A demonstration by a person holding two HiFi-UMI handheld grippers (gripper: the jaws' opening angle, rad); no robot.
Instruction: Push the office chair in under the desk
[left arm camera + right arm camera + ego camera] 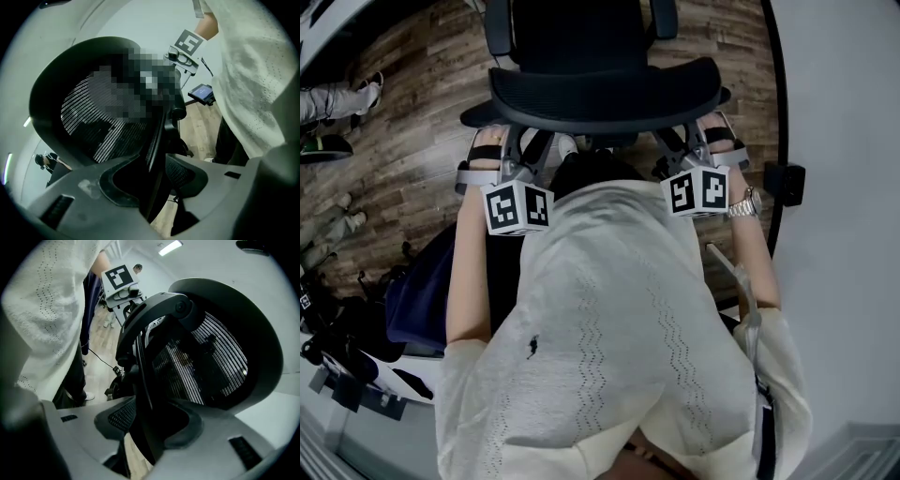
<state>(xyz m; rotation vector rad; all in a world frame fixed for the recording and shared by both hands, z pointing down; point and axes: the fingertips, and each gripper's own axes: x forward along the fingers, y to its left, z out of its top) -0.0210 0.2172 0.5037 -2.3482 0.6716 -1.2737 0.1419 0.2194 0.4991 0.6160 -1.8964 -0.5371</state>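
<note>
Item, nearest the head camera: the person's white knitted top (609, 328), bent forward, both bare forearms reaching ahead, a wristwatch (748, 203) on the right one. Item: left gripper (152, 183), jaws spread wide, the left-hand rim of the chair's backrest standing between them; a strip of floor shows between rim and one pad, so it reads as straddling the rim, not pinching it. Item: right gripper (154, 420), jaws likewise spread, the right-hand rim of the backrest between them, lying close against one pad with a gap at the other; no pinch to be seen. Item: office chair (605, 89), black mesh, directly ahead of the person, backrest toward them and seat beyond, standing out on the wood floor (412, 141). Item: white surface with a dark edge (844, 187), along the right of the head view; probably the desk, though this cannot be settled, and the chair is not under it. Step in hand, by judgement: taking hold at the two sides of the backrest, the push not yet done. Next move, by judgement: either close both pairs of jaws on the rims or bear the pads against the backrest, then drive both hands forward evenly so the chair rolls straight rather than swivelling.
</note>
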